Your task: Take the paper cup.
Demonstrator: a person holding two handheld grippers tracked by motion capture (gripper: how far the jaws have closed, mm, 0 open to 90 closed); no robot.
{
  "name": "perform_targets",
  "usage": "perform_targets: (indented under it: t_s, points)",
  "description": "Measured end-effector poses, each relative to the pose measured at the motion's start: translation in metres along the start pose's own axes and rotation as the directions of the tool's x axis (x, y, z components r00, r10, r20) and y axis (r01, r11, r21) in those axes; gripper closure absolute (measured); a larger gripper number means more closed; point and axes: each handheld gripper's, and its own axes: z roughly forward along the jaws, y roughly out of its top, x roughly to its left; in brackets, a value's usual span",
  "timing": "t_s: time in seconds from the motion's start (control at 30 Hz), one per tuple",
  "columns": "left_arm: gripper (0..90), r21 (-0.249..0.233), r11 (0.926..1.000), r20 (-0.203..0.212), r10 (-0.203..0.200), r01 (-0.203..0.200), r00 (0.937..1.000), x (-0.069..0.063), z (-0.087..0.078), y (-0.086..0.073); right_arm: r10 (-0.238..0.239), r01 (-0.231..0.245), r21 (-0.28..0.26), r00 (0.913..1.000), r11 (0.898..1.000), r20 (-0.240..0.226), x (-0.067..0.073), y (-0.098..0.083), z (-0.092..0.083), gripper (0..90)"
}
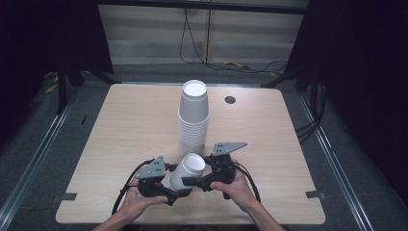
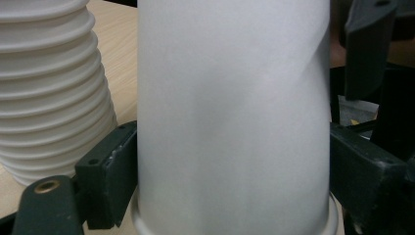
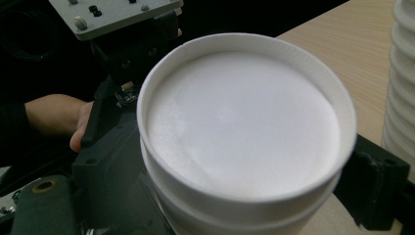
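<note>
A tall stack of upside-down white paper cups (image 1: 194, 115) stands at the table's middle; its ribbed rims show in the left gripper view (image 2: 49, 93) and in the right gripper view (image 3: 401, 98). In front of it a white cup (image 1: 186, 172) is held tilted above the table, base up and to the right. My left gripper (image 1: 174, 188) is shut on its wall (image 2: 230, 112) near the mouth rim, one jaw on each side. My right gripper (image 1: 195, 180) is shut on the same cup from the other side. Its round base (image 3: 242, 122) faces that camera, and a second rim just under it suggests two nested cups.
The light wooden table (image 1: 120, 125) has a small dark round grommet (image 1: 230, 99) behind the stack. Cables lie on the floor beyond the far edge. The left gripper's grey plate (image 3: 112, 14) and the hand holding it (image 3: 56, 115) sit close behind the cup.
</note>
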Motion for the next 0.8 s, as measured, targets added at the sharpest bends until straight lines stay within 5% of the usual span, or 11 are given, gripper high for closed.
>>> perform_targets:
  t_s: [0.5, 0.8]
  points:
    - [15.5, 0.014, 0.9999, -0.023, 0.004, -0.004, 0.9997, 0.003, -0.006, -0.001, -0.036, 0.036, 0.009, 0.9992, 0.999, -0.017, -0.004, 0.001, -0.011, 13.5]
    - [15.5, 0.07, 0.9975, -0.034, 0.009, -0.007, 0.9994, 0.007, -0.01, 0.003, -0.06, 0.059, 0.076, 0.9981, 0.995, 0.015, -0.007, 0.002, -0.021, 13.6]
